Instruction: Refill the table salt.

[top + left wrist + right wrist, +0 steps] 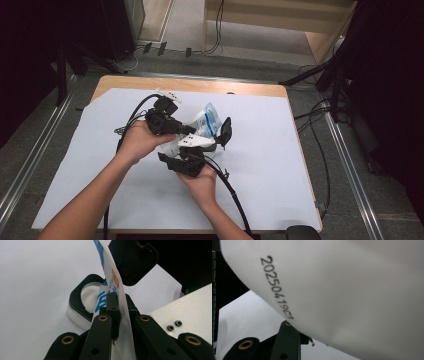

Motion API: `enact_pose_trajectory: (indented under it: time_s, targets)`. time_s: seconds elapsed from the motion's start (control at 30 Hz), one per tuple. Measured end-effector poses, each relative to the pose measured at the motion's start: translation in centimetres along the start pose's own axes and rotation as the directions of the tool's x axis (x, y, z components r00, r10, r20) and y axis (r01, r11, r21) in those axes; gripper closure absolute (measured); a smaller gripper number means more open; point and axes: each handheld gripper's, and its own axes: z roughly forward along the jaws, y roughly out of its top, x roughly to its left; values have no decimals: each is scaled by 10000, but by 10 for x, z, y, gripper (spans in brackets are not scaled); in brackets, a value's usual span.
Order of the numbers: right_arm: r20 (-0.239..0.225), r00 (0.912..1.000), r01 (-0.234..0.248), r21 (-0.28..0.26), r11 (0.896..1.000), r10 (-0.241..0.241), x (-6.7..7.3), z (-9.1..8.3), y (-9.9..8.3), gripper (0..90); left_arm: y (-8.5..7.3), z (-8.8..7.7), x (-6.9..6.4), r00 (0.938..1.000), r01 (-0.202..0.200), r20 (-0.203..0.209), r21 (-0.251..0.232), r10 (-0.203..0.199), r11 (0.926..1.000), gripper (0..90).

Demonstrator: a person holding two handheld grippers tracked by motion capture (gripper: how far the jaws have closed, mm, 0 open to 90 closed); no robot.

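Note:
A white plastic bag (208,119) with blue and orange print is held up over the middle of the table. My left gripper (117,312) is shut on a thin edge of the bag (110,282). In the high view the left gripper (186,131) reaches in from the left. My right gripper (214,142) comes from below, open, its jaws spread on either side of the bag. In the right gripper view the bag's white face (352,290) sits very close and carries a printed date code (277,287). One jaw rises at the bottom left; the other is hidden.
The table is covered by a pale sheet (270,165), with a wooden edge (200,84) at the far side. Cables (232,192) trail from both grippers toward the person. Dark stands and floor cables flank the table (325,75).

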Motion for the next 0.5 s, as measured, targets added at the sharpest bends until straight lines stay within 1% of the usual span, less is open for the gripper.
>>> enact_pose_trajectory:
  time_s: [0.17, 0.27, 0.33, 0.5]
  targets:
    - [59, 10000, 41, -24, 10000, -41, 0, -1, 0, 619, -1, -2, 1, 9999, -2, 134, -93, 3, 10000, 883]
    - [109, 9999, 52, -82, 10000, -52, 0, -2, 1, 617, -1, -5, 1, 9997, -75, 215, -177, 78, 9998, 883]
    - [165, 9998, 102, -90, 9999, -100, 0, -3, 1, 614, -1, -6, 1, 9998, -96, 147, -177, 99, 9998, 883]
    - [260, 9995, 157, -137, 9998, -153, 1, -4, 0, 610, -2, -8, 1, 9997, -121, 220, -195, 125, 9997, 881]
